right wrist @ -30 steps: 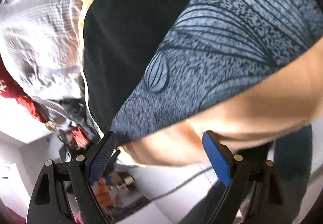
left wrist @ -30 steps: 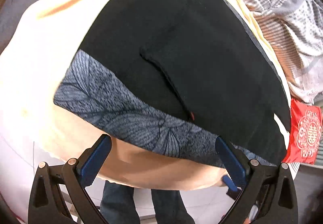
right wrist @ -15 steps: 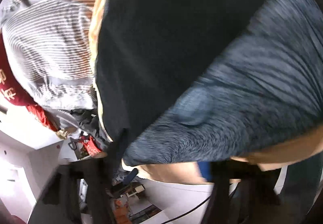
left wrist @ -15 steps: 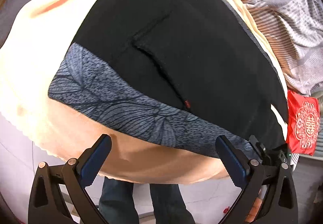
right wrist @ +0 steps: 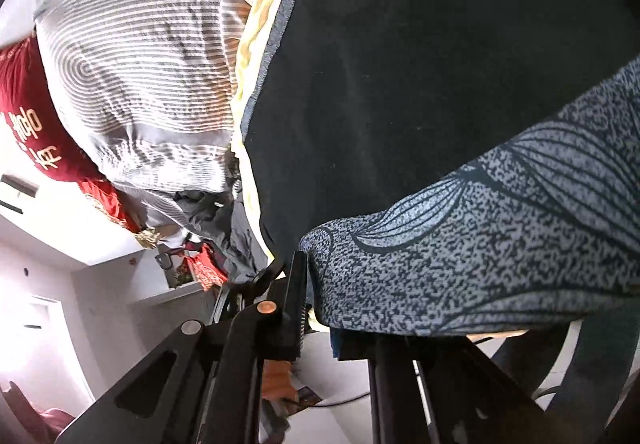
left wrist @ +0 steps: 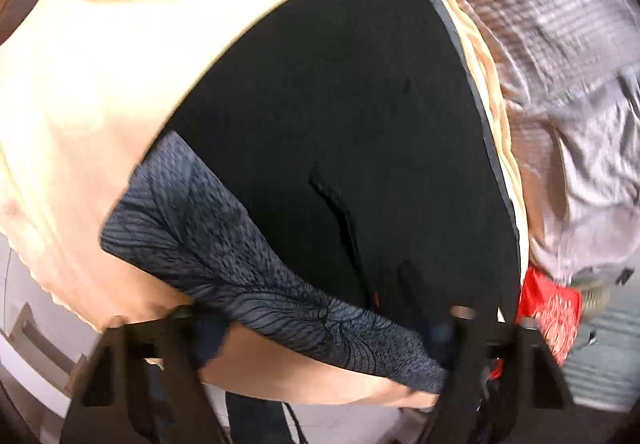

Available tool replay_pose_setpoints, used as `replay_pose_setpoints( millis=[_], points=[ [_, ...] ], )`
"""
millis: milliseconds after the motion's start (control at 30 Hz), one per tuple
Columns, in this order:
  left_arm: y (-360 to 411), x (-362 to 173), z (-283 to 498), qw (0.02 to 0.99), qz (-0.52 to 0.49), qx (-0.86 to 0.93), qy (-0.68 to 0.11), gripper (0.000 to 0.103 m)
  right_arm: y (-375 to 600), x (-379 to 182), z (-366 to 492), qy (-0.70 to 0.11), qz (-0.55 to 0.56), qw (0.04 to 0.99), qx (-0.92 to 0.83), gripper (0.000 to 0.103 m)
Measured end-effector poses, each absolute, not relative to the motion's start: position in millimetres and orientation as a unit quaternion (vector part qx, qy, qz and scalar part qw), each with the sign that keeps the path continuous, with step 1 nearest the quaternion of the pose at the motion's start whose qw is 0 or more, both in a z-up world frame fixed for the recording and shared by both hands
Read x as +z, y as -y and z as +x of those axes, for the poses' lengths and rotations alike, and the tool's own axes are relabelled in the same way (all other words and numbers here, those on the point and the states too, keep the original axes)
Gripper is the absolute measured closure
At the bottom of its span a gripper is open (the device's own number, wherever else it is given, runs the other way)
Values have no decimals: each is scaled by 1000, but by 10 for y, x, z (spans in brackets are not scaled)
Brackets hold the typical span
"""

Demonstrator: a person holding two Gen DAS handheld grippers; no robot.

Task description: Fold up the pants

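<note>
Since a second earlier the right hand-held gripper (right wrist: 316, 308) had clamped onto the patterned waistband (right wrist: 500, 244) at five o'clock while the left hand-held gripper (left wrist: 320, 340), blurred, hung spread wide at it, leaving the black pants (left wrist: 340, 123) flat on the cream bed cover (left wrist: 92, 75), no fold visibly made.

Unresolved, blurred and cropped items, both wrist views

Black two-finger left gripper (left wrist: 320, 328): motion-smeared, finger outlines soft, lower frame cut by bottom edge. Black two-finger right gripper (right wrist: 320, 308): its right-hand finger hidden beneath the grey leaf-patterned waistband (right wrist: 500, 244), so the grip cannot be confirmed. Black fabric pants (right wrist: 440, 63): cropped top and right in the right view, legs unseen. Grey-and-white striped bedding (left wrist: 560, 43): blurred, cropped. Red cloth with gold characters (right wrist: 24, 111): cut by left edge, text unreadable. Small floor clutter (right wrist: 280, 384): too small to identify.
</note>
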State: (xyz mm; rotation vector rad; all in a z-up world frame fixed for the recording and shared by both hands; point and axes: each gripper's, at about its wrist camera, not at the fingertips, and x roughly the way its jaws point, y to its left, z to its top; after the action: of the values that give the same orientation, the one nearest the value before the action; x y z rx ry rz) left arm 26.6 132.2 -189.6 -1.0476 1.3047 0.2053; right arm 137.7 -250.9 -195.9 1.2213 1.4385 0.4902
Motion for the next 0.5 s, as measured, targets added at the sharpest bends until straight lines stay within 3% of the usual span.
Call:
replay_pose_setpoints(
  millis=[33,67,200,500],
  points=[
    [-1331,-1889,266,666,-460,95,-579,70,2504,-1953,1378,-613,516,562,206,93],
    [-1362,-1876,263,668,-448,95,-586,78,2495,-1932,1384,-617,510,564,203,93],
    [-1432,-1618,249,688,-436,70,-576,85,2491,-1803,1434,-622,490,579,191,96],
    [-1333,-676,850,778,-348,11,-523,85,2493,-1211,1947,-610,423,635,213,97]
  ],
)
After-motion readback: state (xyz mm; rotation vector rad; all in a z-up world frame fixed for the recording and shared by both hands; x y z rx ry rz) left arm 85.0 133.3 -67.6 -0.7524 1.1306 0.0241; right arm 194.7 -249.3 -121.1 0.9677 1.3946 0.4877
